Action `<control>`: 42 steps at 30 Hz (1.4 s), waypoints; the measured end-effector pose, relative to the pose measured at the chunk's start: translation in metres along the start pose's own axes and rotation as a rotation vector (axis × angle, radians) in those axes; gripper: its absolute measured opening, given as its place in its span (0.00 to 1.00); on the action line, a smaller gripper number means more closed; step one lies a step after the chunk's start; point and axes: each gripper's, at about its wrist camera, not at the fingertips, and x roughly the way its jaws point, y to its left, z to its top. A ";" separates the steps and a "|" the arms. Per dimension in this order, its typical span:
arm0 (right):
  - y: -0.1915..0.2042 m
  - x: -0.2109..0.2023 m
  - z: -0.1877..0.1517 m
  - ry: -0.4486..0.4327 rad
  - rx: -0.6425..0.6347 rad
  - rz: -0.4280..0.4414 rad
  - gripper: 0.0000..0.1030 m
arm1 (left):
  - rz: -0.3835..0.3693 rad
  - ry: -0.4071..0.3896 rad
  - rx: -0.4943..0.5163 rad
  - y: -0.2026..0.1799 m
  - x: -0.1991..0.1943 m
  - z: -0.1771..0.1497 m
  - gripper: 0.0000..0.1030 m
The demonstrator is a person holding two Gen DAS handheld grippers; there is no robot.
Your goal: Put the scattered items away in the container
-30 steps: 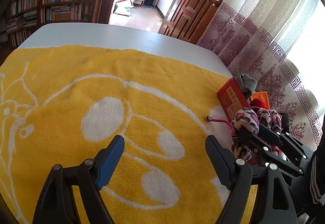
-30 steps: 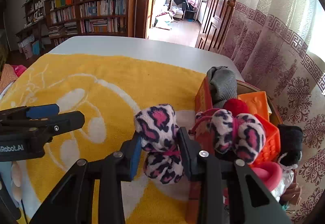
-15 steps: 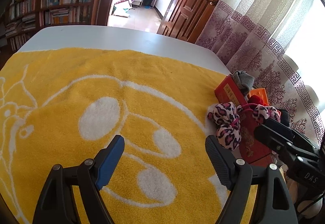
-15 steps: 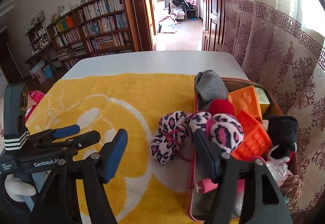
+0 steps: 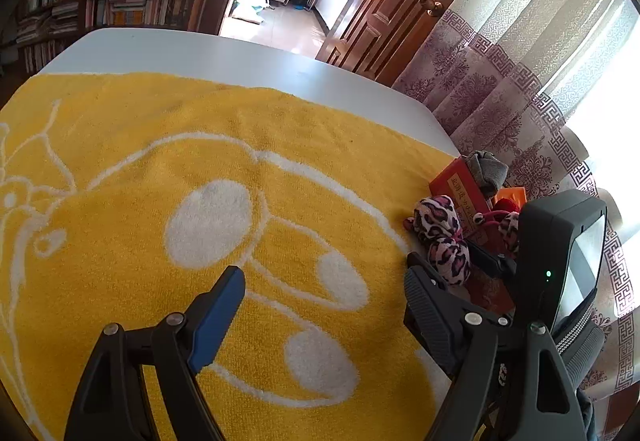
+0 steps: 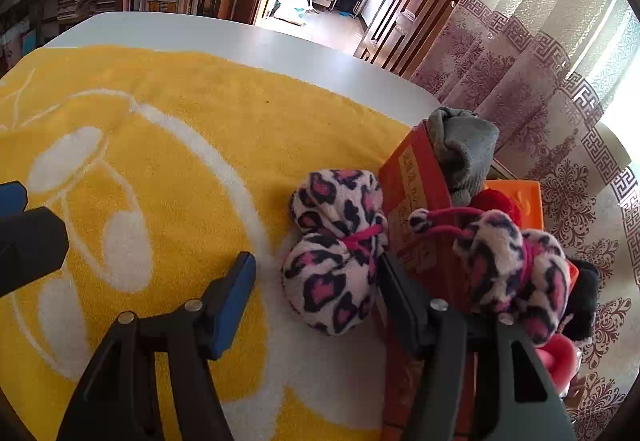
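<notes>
The white table [image 5: 224, 53] carries a yellow towel [image 5: 120, 169] that covers most of it, leaving a bare strip along the far edge and a wide stretch of open cloth on the left. At the right edge, close against the patterned curtain [image 6: 532, 81], sits the red container [image 6: 416, 193], packed with a gray sock [image 6: 464, 149], orange blocks [image 6: 520, 197], a red ball [image 6: 500, 201] and a black sock [image 6: 584, 297]. 1 half of the leopard-print plush bow [image 6: 336, 249] lies on the towel touching the container's near wall, while the other half rests on the contents inside (a pink cord joins the 2). Half a second ago the right gripper [image 6: 316, 293] stood higher and farther back; now it has come down around the outer half, jaws apart, nothing clamped. The left gripper [image 5: 324, 297] hangs over open towel, jaws spread and empty, as before, with the right device's body now close beside its right finger.
</notes>
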 end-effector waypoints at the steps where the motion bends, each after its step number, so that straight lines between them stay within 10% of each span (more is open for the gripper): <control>1: -0.003 0.001 0.002 -0.001 0.003 -0.034 0.37 | -0.002 0.001 -0.008 0.001 0.000 0.000 0.81; 9: -0.036 -0.052 -0.005 -0.188 0.096 0.029 0.24 | -0.001 -0.006 -0.012 0.001 -0.001 0.000 0.81; 12: -0.042 -0.085 -0.003 -0.262 0.106 0.108 0.00 | -0.002 -0.002 -0.001 -0.001 0.000 -0.002 0.81; 17: -0.048 -0.134 0.010 -0.377 0.126 0.153 0.00 | -0.001 -0.010 0.001 -0.001 -0.003 -0.001 0.81; 21: -0.064 -0.111 0.011 -0.271 0.176 0.236 0.09 | -0.001 -0.020 -0.003 -0.001 -0.007 -0.001 0.81; 24: -0.064 -0.075 0.002 -0.123 0.205 0.318 0.63 | -0.002 -0.016 0.008 -0.003 -0.007 -0.001 0.81; 38: 0.003 -0.001 0.003 0.021 -0.141 0.140 0.63 | 0.004 -0.016 -0.014 0.004 -0.006 0.002 0.81; 42: -0.004 0.000 0.006 0.019 -0.081 0.154 0.36 | 0.002 -0.017 -0.012 0.003 -0.006 0.001 0.81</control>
